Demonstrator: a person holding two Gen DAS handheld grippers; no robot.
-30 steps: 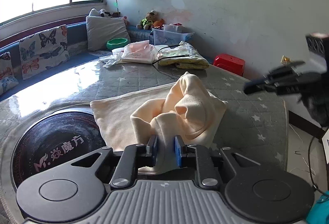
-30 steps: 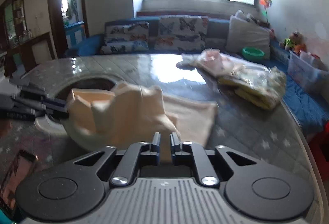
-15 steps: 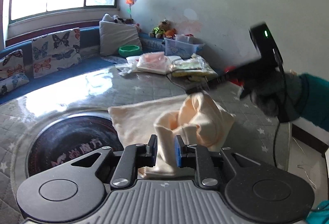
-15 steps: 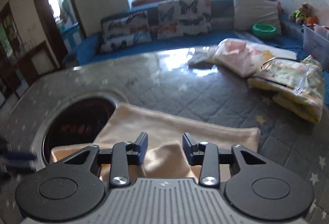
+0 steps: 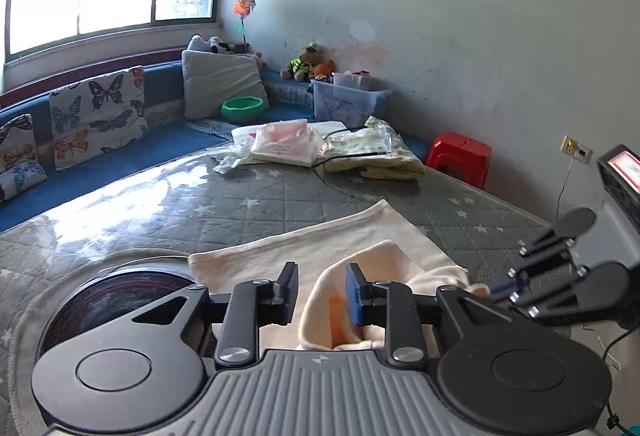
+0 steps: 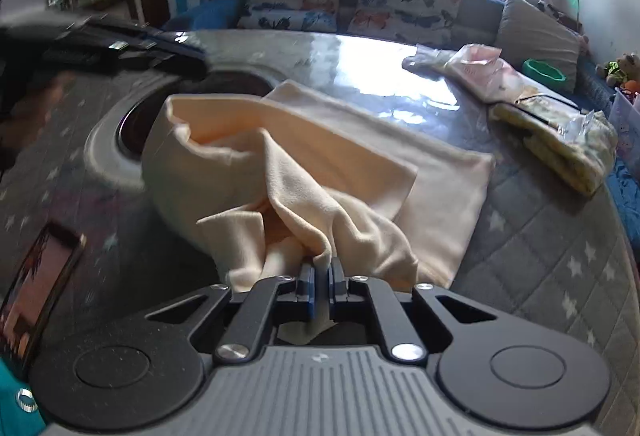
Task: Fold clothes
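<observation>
Two hand-held grippers work here. The right hand-held gripper [image 6: 320, 286] pinches one bunched edge of the cream cloth [image 6: 320, 172]; the left hand-held gripper [image 5: 322, 292] gapes, gripping nothing. The cloth lies rumpled on the quilted desk [image 5: 260, 204]. Pulling by one corner could drag it crooked, or over the round black plate [image 5: 116, 296].

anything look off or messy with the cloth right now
Yes: the cream cloth lies half flat, half bunched, one edge draped over the round black inset in the table. The right gripper pinches a fold; the left gripper is open.
</observation>
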